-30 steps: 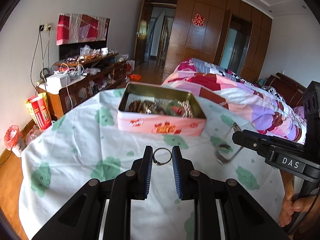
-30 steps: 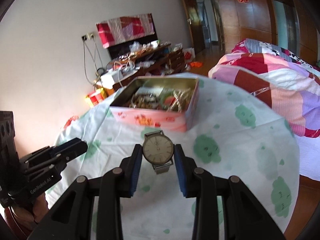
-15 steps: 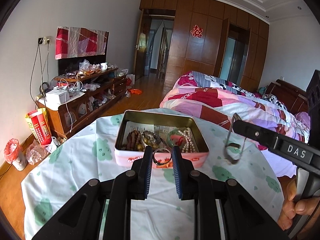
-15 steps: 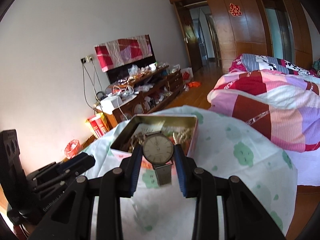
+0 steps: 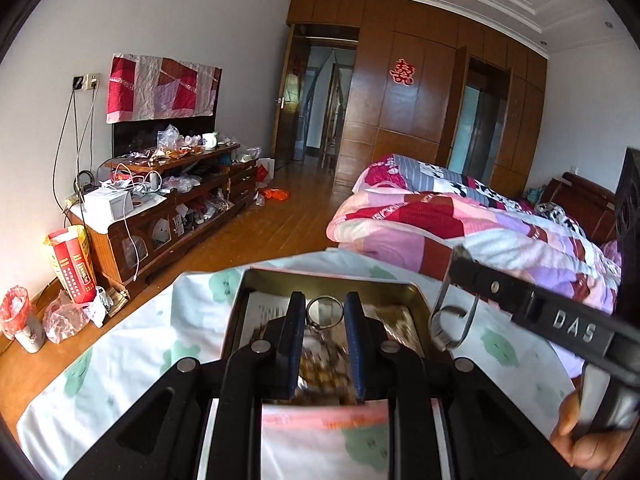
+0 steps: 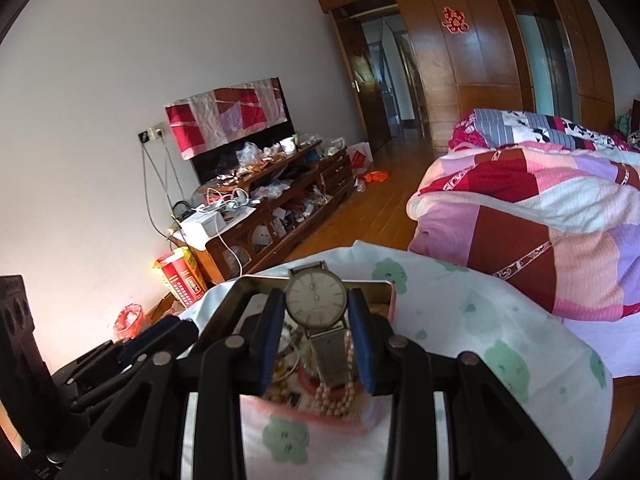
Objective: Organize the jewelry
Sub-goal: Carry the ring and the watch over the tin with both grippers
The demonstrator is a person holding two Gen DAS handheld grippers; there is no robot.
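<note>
Silver ring, one, and one watch above one tin.

Both claws, left claw and right claw, are black with blue pads, silver pivot screws and "DAS" lettering.

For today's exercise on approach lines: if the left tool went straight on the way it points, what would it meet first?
Probably the far inner wall of the open tin, just beyond the ring held by the left tool; depth is unclear.
</note>
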